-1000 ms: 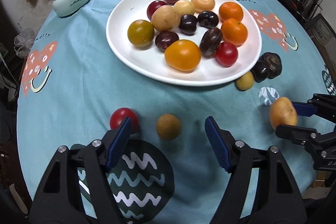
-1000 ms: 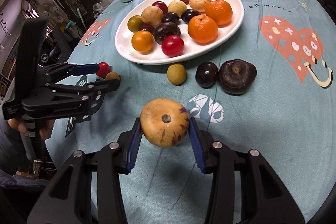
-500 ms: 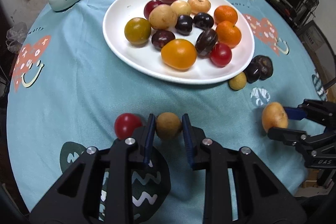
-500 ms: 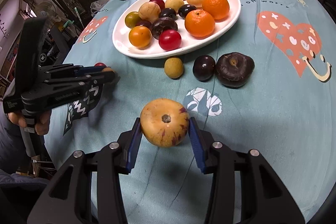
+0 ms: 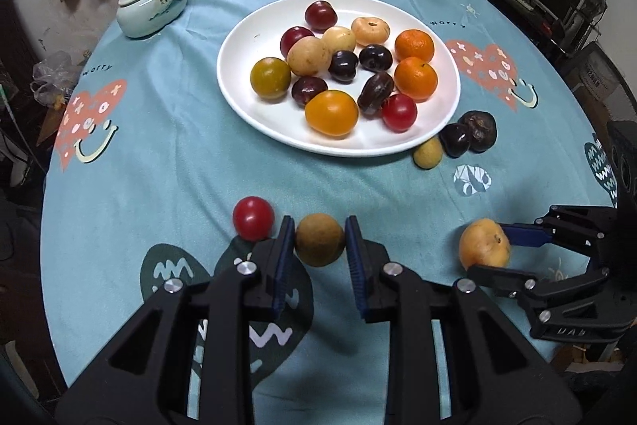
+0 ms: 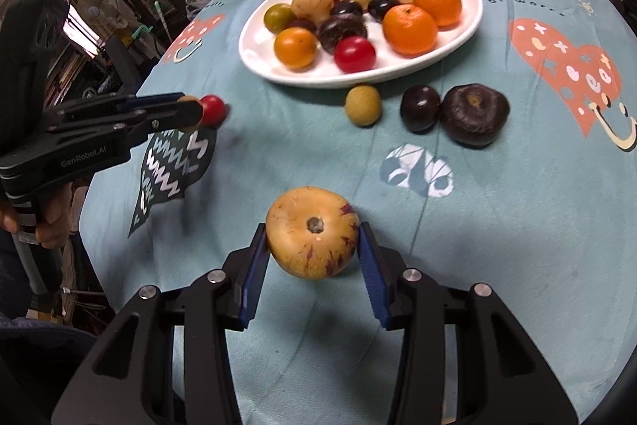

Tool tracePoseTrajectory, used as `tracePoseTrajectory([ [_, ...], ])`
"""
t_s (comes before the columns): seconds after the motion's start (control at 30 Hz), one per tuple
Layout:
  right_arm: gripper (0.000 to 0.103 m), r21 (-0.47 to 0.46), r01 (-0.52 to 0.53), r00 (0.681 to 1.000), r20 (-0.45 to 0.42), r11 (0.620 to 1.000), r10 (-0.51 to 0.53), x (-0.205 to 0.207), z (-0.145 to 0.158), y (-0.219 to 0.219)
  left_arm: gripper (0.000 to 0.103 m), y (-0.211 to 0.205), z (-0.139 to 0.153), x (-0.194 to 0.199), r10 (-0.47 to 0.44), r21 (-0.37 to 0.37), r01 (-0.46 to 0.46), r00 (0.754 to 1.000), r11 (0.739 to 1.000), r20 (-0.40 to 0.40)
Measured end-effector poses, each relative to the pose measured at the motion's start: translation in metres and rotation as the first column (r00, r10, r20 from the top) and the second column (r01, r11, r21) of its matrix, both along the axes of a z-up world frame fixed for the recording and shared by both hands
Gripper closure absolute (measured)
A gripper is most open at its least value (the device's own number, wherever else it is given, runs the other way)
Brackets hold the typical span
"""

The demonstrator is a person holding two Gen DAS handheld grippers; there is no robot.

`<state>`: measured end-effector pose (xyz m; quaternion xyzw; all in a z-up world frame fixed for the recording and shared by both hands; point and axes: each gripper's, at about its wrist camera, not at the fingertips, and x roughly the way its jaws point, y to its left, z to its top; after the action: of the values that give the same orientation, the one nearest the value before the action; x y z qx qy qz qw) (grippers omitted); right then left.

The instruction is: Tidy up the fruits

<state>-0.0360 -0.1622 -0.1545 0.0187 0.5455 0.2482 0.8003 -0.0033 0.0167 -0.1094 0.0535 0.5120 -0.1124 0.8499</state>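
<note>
Tablecloth (image 5: 159,154) edges beyond frame

Room's pretty dim, light coming from overhead, soft shadows. Heavy fisheye warp with dark corners. Right view's slightly blurry.

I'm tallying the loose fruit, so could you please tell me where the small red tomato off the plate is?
In the left wrist view, the red tomato lies on the tablecloth just left of the left gripper, beside the brown fruit it holds.
</note>
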Motion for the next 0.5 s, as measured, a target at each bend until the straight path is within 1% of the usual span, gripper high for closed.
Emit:
tracePoseTrajectory([
  [0.27,0.058,-0.029,-0.061,0.998,0.001,0.998,0.061,-0.013,-0.001,0.018,0.077,-0.009,0.004,-0.015,-0.009,0.001,0.009,1.000,1.000,0.003],
  [0.5,0.058,-0.041,-0.083,0.997,0.001,0.996,0.083,-0.018,0.000,0.024,0.077,-0.011,0.006,-0.020,-0.015,-0.007,0.015,1.000,1.000,0.009],
])
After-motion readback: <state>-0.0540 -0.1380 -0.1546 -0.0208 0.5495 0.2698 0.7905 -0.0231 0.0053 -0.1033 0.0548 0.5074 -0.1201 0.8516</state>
